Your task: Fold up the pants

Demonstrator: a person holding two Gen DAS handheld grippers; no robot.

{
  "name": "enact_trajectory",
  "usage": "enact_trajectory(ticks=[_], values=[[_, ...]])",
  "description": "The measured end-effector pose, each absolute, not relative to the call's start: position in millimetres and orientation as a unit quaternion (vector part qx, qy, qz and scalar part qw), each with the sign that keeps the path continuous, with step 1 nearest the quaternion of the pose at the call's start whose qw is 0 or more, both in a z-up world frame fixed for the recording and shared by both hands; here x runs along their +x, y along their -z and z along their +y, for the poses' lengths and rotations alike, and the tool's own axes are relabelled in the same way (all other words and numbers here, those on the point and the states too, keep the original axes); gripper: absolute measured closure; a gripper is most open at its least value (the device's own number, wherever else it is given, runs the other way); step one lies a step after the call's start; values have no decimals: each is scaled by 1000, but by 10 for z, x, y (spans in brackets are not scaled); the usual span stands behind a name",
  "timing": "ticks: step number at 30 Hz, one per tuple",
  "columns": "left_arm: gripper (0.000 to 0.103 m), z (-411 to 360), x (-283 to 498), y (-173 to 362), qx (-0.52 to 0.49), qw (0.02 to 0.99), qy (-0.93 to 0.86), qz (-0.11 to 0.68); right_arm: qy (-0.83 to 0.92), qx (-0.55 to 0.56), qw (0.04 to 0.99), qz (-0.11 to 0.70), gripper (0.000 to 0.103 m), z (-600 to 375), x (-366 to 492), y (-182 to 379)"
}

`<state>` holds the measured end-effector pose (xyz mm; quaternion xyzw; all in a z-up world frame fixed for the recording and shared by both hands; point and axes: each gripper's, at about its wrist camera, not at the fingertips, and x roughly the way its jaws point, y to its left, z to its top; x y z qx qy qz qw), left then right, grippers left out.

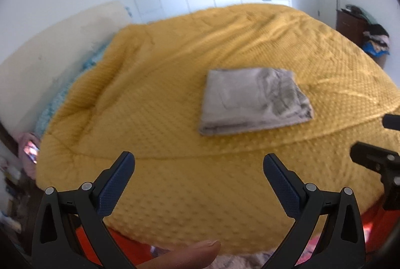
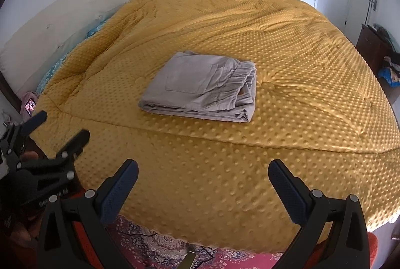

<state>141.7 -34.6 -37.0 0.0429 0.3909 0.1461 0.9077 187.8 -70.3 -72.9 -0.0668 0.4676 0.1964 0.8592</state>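
— Where are the pants?

— I see the grey pants [image 2: 200,89] folded into a flat rectangle, lying mid-bed on the yellow dotted blanket [image 2: 300,69], waistband to the right.

— And your claws?

— My left gripper [image 1: 198,169] is spread wide, holding nothing. My right gripper [image 2: 203,176] is the same, well short of the pants, over the blanket's near edge.

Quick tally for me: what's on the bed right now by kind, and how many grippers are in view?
Folded grey pants: 1, lying on the blanket
Yellow blanket: 1, covering the bed
Grippers: 2, the left gripper and the right gripper, both open, both apart from the pants
Total: 4
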Motion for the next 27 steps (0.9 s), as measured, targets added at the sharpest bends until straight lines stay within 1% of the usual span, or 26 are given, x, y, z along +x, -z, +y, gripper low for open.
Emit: enact_trajectory(ticks=[4,8,12,20,27], values=[[1,-373,1421,381,42,903,-135,406,-177,-52,858,479,0,-782,1915,740],[1,-339,1416,315,17,904,-120,410,-160,-47,864,476,0,-849,1934,691],[1,-317,1430,273,3,903,-115,415,-153,-60,869,467,0,-836,1914,637],[1,-331,1443,251,6,902,-121,414,-156,-88,875,450,0,-743,1837,580],[1,-316,1440,245,1,903,-122,413,-153,-90,876,448,0,-772,1836,580]])
